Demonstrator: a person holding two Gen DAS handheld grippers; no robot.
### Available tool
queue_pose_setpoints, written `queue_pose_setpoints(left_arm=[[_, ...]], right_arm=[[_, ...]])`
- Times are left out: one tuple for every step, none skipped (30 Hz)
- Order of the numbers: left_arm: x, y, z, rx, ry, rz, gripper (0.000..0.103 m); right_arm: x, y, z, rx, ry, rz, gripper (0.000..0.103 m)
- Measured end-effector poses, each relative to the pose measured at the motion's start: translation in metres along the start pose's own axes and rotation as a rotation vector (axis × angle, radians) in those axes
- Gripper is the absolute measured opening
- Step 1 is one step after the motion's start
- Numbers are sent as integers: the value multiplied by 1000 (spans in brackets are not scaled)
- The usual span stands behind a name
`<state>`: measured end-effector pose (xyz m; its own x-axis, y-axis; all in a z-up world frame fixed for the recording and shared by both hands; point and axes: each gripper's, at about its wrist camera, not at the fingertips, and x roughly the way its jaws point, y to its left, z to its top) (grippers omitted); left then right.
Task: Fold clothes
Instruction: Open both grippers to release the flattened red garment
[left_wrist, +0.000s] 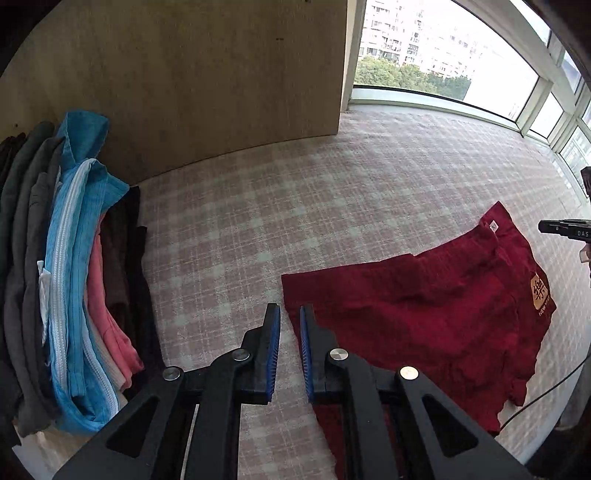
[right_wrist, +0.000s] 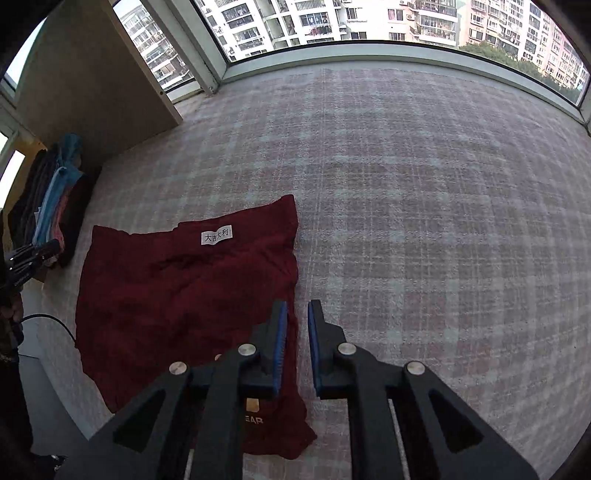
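A dark red garment (left_wrist: 417, 317) lies spread, partly folded, on the plaid surface (left_wrist: 295, 206); it also shows in the right wrist view (right_wrist: 184, 295) with a white label (right_wrist: 218, 236). My left gripper (left_wrist: 290, 350) is open and empty above the garment's left edge. My right gripper (right_wrist: 297, 347) is open and empty above the garment's right edge. The right gripper shows in the left wrist view (left_wrist: 561, 227) at the far right; the left gripper shows in the right wrist view (right_wrist: 33, 258) at the far left.
A stack of folded clothes (left_wrist: 74, 277), grey, blue, pink and dark, stands at the left against a wooden panel (left_wrist: 203, 85); the stack also shows in the right wrist view (right_wrist: 51, 206). Windows (right_wrist: 332, 22) line the far edge. A black cable (left_wrist: 546, 395) runs at the right.
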<state>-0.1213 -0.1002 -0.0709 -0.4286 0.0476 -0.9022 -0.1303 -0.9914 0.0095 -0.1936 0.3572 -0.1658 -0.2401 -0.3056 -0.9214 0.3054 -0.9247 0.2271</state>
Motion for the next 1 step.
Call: queue_pose_setpoints(left_arm=[[-7,-16,-5,45,-4,-12,9]], right_arm=[[1,-2,-11,15,15,16,19]])
